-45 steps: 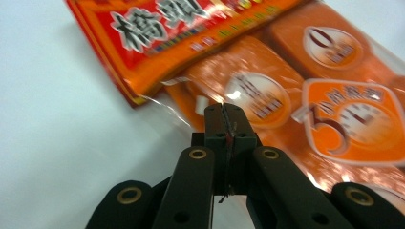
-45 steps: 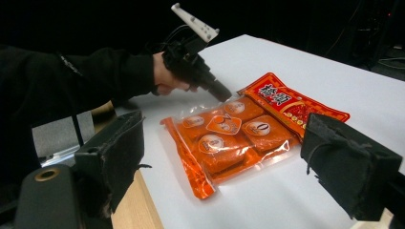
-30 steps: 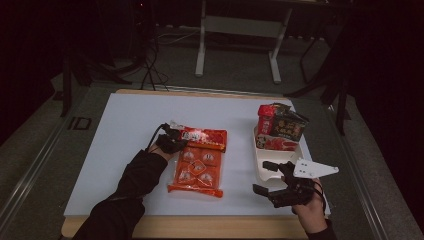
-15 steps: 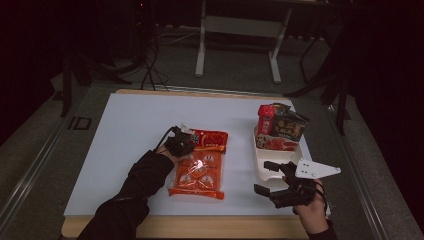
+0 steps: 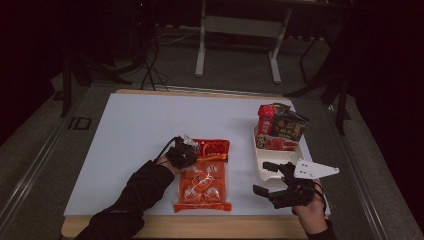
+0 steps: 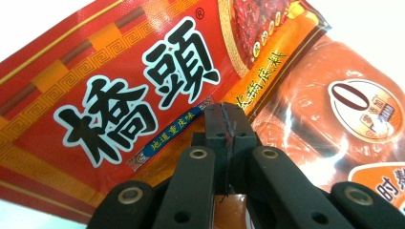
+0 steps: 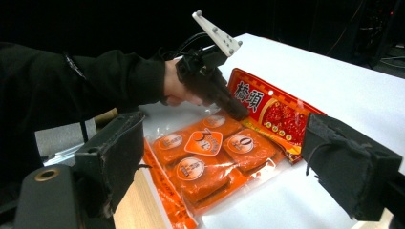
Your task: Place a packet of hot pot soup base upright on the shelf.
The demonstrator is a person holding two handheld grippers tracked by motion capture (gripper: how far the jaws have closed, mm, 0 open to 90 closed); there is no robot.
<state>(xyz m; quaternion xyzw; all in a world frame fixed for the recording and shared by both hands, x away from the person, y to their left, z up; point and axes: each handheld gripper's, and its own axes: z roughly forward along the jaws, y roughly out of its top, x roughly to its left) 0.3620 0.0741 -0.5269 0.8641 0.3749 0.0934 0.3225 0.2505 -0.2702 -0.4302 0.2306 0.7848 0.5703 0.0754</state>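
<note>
Two hand-held grippers work at a white table seen from the high view. The left gripper sits just left of centre in that frame, at the upper left edge of a red and orange seasoning packet that lies flat in the lower middle of the table. In the left gripper view its two black jaws are pressed together at the centre of the frame, directly over the packet where the red printed band meets the clear part with orange sachets; whether a fold of the film is pinched between them cannot be told. In the right gripper view the left gripper appears at upper centre, tip down on the packet, held by a hand in a black sleeve.

The right gripper is at the lower right of the high view, jaws spread wide and holding nothing, well apart from the packet. Just above it stands a white tray with more snack packets at its far end.
</note>
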